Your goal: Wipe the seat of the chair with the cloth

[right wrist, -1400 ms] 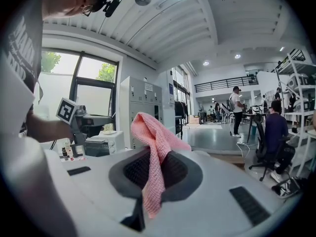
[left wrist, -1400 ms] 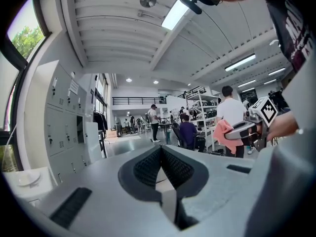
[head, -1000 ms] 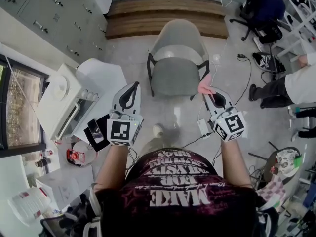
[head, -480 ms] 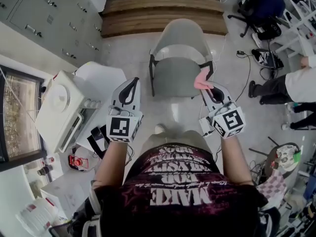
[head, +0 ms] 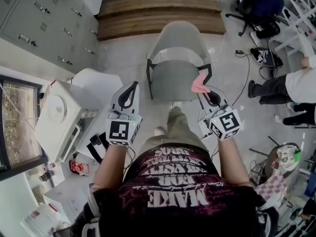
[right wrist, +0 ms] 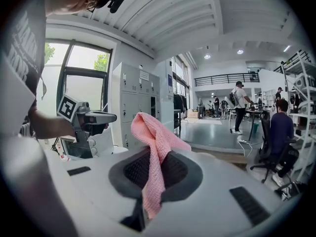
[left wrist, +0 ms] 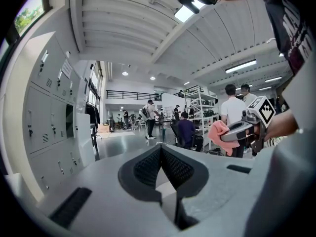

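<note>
Head view first: the wiping has not begun, as far as I can judge. The person stands just short of the chair point(head: 180, 38), and its grey seat point(head: 170, 80) lies bare. The pink cloth point(head: 200, 84) is pinched in the right gripper point(head: 203, 91), whose jaws are closed on it, one end poking up past the tips and the other trailing back. It hangs in the air over the seat's right front corner, by the armrest, and looks clear of the seat. The left gripper point(head: 132, 86) is held level beside it with its jaws closed on nothing. What is left is everything: lower the cloth onto the seat and sweep it across.

Nothing rests on the seat to get in the way. Cables point(head: 243, 83) trail over the floor to the right, a white machine point(head: 59, 115) sits on a worktop to the left, and a seated person point(head: 291, 85) is well off to the right.
</note>
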The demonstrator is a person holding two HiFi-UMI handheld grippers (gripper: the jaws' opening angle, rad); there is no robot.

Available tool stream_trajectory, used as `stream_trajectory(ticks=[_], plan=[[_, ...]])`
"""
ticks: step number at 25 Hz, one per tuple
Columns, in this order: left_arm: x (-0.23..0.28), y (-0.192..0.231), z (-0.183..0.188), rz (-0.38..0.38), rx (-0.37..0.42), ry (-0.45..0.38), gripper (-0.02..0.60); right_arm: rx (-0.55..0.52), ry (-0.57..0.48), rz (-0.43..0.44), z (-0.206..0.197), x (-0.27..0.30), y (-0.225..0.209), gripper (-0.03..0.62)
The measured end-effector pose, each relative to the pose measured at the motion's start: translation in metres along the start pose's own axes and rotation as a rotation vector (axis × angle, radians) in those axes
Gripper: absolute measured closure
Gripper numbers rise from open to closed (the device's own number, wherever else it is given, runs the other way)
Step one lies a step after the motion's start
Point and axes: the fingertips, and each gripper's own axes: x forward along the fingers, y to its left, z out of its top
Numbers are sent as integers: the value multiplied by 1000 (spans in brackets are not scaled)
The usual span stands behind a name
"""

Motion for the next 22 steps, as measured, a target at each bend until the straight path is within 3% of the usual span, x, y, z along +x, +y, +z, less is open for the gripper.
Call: stream_trajectory(ticks=[12, 22], plan=[[75, 33, -33, 66, -7, 90, 578, 37, 63, 118, -36, 83, -51, 563], [154, 45, -76, 71, -20, 152, 578, 87, 157, 175, -112, 158, -99, 563]])
